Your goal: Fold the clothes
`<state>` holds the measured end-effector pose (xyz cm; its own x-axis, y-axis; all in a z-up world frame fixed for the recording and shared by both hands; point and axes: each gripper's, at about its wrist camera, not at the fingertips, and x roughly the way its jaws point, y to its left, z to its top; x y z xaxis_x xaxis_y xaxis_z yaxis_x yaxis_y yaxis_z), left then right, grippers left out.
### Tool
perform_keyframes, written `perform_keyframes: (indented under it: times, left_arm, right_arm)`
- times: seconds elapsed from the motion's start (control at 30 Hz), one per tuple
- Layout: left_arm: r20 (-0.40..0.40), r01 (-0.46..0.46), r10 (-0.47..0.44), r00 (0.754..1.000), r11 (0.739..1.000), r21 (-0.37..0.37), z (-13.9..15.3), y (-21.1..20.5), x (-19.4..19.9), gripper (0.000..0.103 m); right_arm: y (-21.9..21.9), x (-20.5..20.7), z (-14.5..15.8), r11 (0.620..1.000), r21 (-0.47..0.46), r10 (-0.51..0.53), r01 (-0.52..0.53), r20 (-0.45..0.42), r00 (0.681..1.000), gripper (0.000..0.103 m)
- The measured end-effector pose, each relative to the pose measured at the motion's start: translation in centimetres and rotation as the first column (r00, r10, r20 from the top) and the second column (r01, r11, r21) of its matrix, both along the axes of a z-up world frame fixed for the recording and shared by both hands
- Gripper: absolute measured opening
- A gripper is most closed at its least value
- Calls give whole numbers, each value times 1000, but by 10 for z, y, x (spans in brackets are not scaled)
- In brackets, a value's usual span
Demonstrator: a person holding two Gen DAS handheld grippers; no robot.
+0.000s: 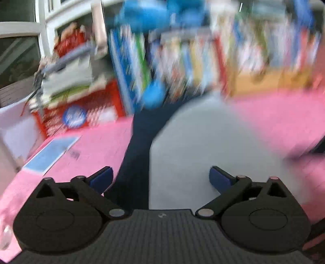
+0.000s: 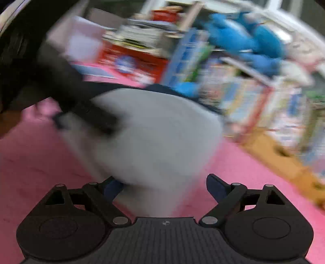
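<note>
A grey garment point(image 1: 203, 150) with a dark navy part point(image 1: 138, 154) lies on the pink table point(image 1: 97, 146). Both views are motion-blurred. My left gripper point(image 1: 160, 178) is open and empty, its blue-padded fingers spread above the near edge of the garment. In the right wrist view the grey garment point(image 2: 154, 134) lies ahead with the navy part along its far edge point(image 2: 162, 89). My right gripper point(image 2: 160, 185) is open and empty just over the garment's near edge. The dark left gripper point(image 2: 89, 113) shows over the garment's left side.
A row of colourful books point(image 1: 203, 61) and a blue plush toy point(image 1: 154, 12) line the back of the table. A red box point(image 1: 85, 109) and a blue-white sheet point(image 1: 50, 152) sit at the left. A wooden shelf edge point(image 2: 284, 162) runs along the right.
</note>
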<state>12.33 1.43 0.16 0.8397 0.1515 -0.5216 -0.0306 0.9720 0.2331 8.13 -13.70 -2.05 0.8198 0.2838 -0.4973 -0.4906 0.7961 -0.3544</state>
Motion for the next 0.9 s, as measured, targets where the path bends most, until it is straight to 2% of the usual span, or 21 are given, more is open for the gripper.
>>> perform_keyframes:
  times: [0.03, 0.13, 0.2, 0.27, 0.33, 0.37, 0.43, 0.47, 0.57, 0.6, 0.67, 0.73, 0.8, 0.87, 0.9]
  left_arm:
    - [-27, -21, 22, 999, 999, 32, -13, 2, 5, 103]
    - [-102, 22, -31, 994, 995, -93, -11, 24, 6, 103]
    - [-91, 37, -43, 995, 997, -71, -12, 24, -1, 103]
    - [-85, 40, -44, 995, 998, -46, -11, 25, -5, 103]
    - [-80, 51, -55, 995, 997, -55, -13, 29, -8, 103]
    - [-79, 58, -63, 995, 996, -69, -15, 32, -8, 103]
    - [-87, 58, -68, 994, 992, -110, -16, 35, -9, 103]
    - [-91, 58, -70, 993, 990, -131, -17, 36, -10, 103]
    - [-100, 55, -72, 992, 985, -166, -20, 36, -9, 103]
    - [-101, 55, -73, 992, 984, -169, -20, 36, -9, 103]
    - [-104, 55, -74, 992, 983, -177, -21, 37, -9, 103]
    - [-110, 50, -73, 991, 980, -193, -21, 40, -8, 103]
    - [-117, 43, -69, 991, 975, -217, -21, 43, -7, 103]
    - [-122, 38, -69, 990, 970, -240, -22, 46, -6, 103]
    - [-122, 38, -70, 990, 969, -244, -22, 46, -6, 103]
  right_arm:
    - [-11, 2, 1, 999, 8, -40, 40, 5, 999, 91]
    - [-57, 11, 3, 988, 124, -75, 93, -146, 986, 92]
    - [-67, 10, 4, 988, 131, -59, 87, -205, 977, 92]
    - [-78, 9, 16, 983, 175, -6, 59, -290, 957, 88]
    - [-100, 10, 37, 948, 319, 105, 6, -329, 938, 88]
    - [-108, 16, 48, 928, 373, 116, 13, -321, 940, 88]
    - [-100, 43, 66, 913, 405, 83, 49, -302, 950, 72]
    - [-87, 57, 70, 918, 394, 80, 42, -290, 954, 57]
    - [-22, 113, 69, 944, 329, 105, -25, -227, 968, 54]
    - [-2, 134, 65, 951, 309, 89, -18, -220, 971, 54]
    - [22, 190, 46, 956, 280, -5, 83, -271, 963, 48]
    - [24, 239, 22, 936, 294, -87, 196, -347, 934, 43]
    - [17, 262, 20, 914, 318, -120, 252, -383, 916, 32]
    - [9, 285, 18, 889, 339, -150, 308, -418, 896, 36]
    - [11, 281, 29, 890, 334, -166, 309, -394, 904, 37]
